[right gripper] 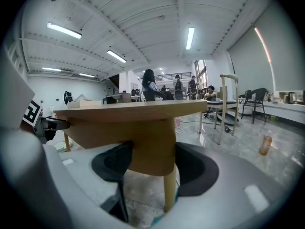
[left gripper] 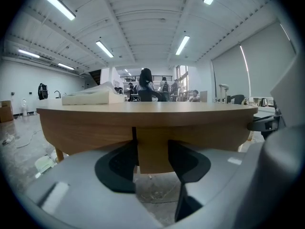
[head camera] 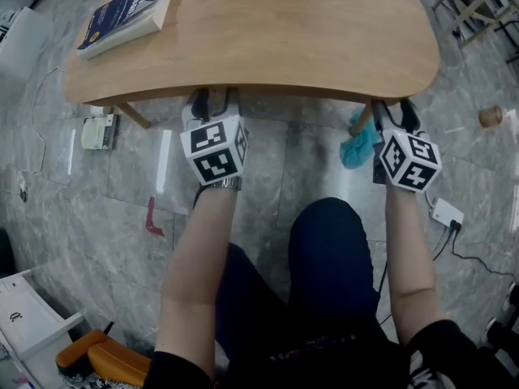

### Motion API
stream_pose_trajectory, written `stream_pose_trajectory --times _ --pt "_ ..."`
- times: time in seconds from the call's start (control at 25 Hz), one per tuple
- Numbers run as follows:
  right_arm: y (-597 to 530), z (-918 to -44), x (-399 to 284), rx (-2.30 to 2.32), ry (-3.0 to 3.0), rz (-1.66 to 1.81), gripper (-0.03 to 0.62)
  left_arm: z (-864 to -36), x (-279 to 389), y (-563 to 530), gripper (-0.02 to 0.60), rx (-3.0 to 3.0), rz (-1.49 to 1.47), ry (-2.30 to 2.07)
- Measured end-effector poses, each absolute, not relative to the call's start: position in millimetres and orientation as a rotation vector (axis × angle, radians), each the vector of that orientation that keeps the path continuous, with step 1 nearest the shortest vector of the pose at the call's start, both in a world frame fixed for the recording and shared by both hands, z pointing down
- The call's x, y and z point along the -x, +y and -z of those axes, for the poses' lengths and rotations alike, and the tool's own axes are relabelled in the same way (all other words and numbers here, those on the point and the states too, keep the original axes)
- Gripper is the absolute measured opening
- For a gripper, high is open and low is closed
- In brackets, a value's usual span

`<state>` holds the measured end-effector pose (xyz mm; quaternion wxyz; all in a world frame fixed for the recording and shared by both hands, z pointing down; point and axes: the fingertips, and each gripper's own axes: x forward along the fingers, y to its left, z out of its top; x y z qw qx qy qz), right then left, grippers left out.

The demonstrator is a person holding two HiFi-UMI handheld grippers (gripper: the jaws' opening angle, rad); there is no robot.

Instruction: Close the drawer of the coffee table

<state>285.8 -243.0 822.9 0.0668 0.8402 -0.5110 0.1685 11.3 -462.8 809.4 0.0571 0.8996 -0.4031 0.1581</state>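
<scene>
The desk point(head camera: 276, 39) is seen from above on a polished stone floor point(head camera: 300, 168). Its drawer point(left gripper: 195, 132) is found under the six o'clock edge, with nothing standing out past the top, so it is judged almost or fully home. If a push is given too hard, the whole desk may be shoved toward twelve o'clock across the smooth floor instead of the drawer being seated. The book point(head camera: 130, 14) at the eleven o'clock corner may then be jolted. If one side is pressed more than the other, the drawer may be skewed and jammed. The left tongs point(left gripper: 152, 165) at seven o'clock and the right tongs point(right gripper: 151, 166) at five o'clock are both held apart, with wood showing between the pads and nothing clamped. They may be slipped off below the low front edge, and the right pair may be caught on the leg point(right gripper: 169, 194) just beside it.
</scene>
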Motion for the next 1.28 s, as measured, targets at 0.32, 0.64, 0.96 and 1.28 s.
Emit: stream_pose_trajectory --times 0.32,0.64,0.96,1.28 --pt "-241 -823 -286 -2.524 -1.535 -0.501 0.278 -812 -9 -460 0.208 -2.724 -0.485 -1.218" --pt "-227 -814 -273 -2.541 -1.509 -0.488 0.257 -808 5 -446 0.034 -2.723 -0.469 -1.232" --pt "-242 -794 -208 -2.363 -1.613 -0.417 0.002 -801 13 -417 0.005 -2.733 -0.44 -1.179" --pt "-282 -750 -137 -2.198 -1.782 -0.359 0.002 -758 31 -392 0.006 -2.756 -0.401 -1.152"
